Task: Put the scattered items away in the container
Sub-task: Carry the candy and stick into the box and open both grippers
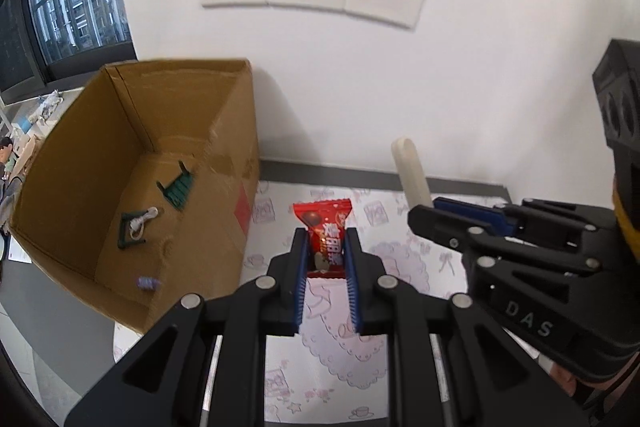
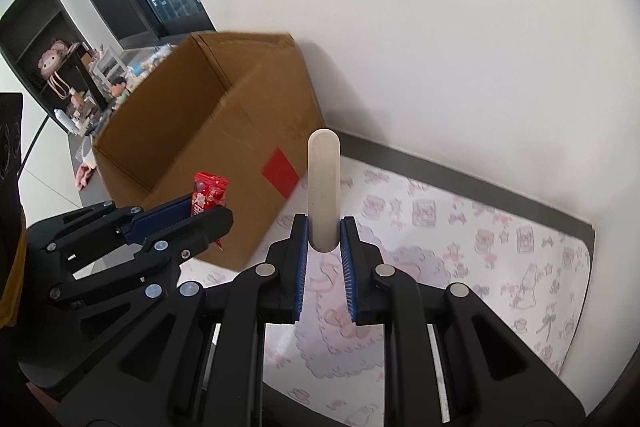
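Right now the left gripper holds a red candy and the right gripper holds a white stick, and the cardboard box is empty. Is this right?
Not quite. The left gripper does hold the red candy and the right gripper the white stick, but the box is not empty: the left wrist view shows small green items on its floor.

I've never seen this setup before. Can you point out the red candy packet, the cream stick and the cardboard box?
red candy packet (image 1: 326,227), left wrist view, printed front.
cream stick (image 2: 323,183), right wrist view, mid-length.
cardboard box (image 1: 236,163), left wrist view, outer side wall.
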Demonstrator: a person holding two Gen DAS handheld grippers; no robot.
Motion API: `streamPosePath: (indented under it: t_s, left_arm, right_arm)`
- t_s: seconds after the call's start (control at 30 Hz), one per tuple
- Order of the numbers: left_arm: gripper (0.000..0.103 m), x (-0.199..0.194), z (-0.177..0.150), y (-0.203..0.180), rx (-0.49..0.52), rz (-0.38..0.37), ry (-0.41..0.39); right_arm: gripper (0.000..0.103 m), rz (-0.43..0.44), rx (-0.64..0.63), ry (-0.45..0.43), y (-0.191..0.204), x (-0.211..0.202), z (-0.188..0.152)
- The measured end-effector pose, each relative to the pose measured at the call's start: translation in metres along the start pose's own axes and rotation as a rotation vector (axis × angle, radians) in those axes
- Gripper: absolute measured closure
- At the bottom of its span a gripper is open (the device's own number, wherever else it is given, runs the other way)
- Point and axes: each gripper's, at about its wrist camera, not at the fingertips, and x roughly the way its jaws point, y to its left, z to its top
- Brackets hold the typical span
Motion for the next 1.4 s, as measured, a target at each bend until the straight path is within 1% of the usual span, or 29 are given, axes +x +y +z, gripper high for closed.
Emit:
streamPosePath:
  t_s: [0.13, 0.33, 0.53, 0.6, 0.8, 0.93, 1.07, 1.4]
  left_arm:
    - [0.085, -0.011, 0.015, 0.023, -0.036, -0.011, -0.025]
    - [0.085, -0.022, 0.030, 0.059, -0.067, -0.006, -0.067]
    - [0.085, -0.020, 0.042, 0.106, -0.117, 0.009, -0.083]
    - [0.085, -0.018, 0.044, 0.119, -0.116, 0.015, -0.088]
    - [0.085, -0.010, 0.046, 0.161, -0.154, 0.026, -0.085]
    - [0.085, -0.001, 0.046, 0.189, -0.184, 0.038, -0.069]
    - [0.085, 0.006, 0.044, 0.210, -0.198, 0.050, -0.057]
    - [0.085, 0.022, 0.042, 0.234, -0.213, 0.041, -0.023]
  right_arm:
    - [0.087, 0.004, -0.027, -0.024, 0.022, -0.003, 0.020]
    - [0.087, -0.002, -0.082, -0.036, 0.059, 0.003, 0.043]
    - [0.087, 0.002, -0.122, -0.025, 0.096, 0.024, 0.064]
    - [0.087, 0.005, -0.132, -0.018, 0.107, 0.033, 0.070]
    - [0.087, -0.001, -0.169, 0.003, 0.141, 0.058, 0.081]
    - [0.087, -0.009, -0.185, 0.021, 0.157, 0.073, 0.085]
    - [0.087, -0.018, -0.196, 0.041, 0.171, 0.088, 0.089]
    - [0.087, -0.027, -0.211, 0.092, 0.190, 0.121, 0.093]
